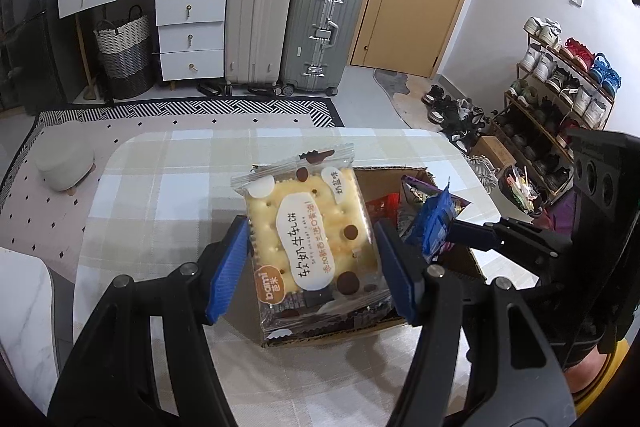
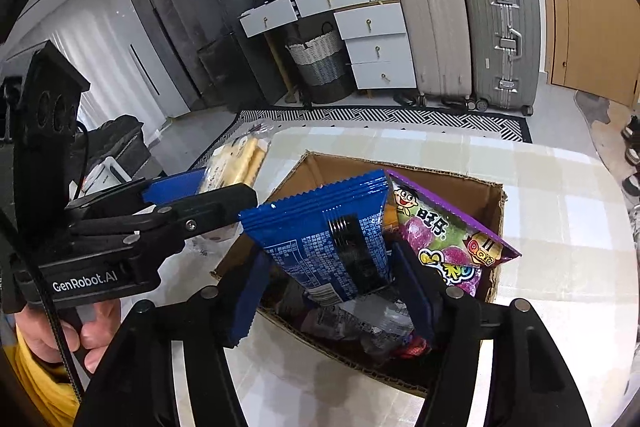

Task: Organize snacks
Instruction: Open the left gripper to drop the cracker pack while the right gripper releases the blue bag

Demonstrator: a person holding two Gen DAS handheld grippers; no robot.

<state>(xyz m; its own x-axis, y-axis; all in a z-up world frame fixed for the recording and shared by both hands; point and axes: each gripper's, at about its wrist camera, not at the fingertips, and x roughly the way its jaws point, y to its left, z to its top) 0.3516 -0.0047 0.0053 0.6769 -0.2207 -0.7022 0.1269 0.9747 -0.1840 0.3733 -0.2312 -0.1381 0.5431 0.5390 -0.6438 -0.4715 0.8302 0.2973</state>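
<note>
We hold a clear-wrapped square cracker sandwich packet (image 1: 310, 243) in our left tongs (image 1: 312, 265), clamped by its two side edges. It hangs above the near left corner of the open brown cardboard box (image 2: 494, 211) on the checked counter (image 1: 168, 187), printed face up, its length running away from us, tilted a little to the right.

Our right tongs (image 2: 328, 291) stand partly apart around a glossy blue snack pouch (image 2: 332, 227); whether the pads touch it we cannot tell. The pouch stands upright in the box, crimped end up, leaning against a purple gummy candy bag (image 2: 448, 239).
</note>
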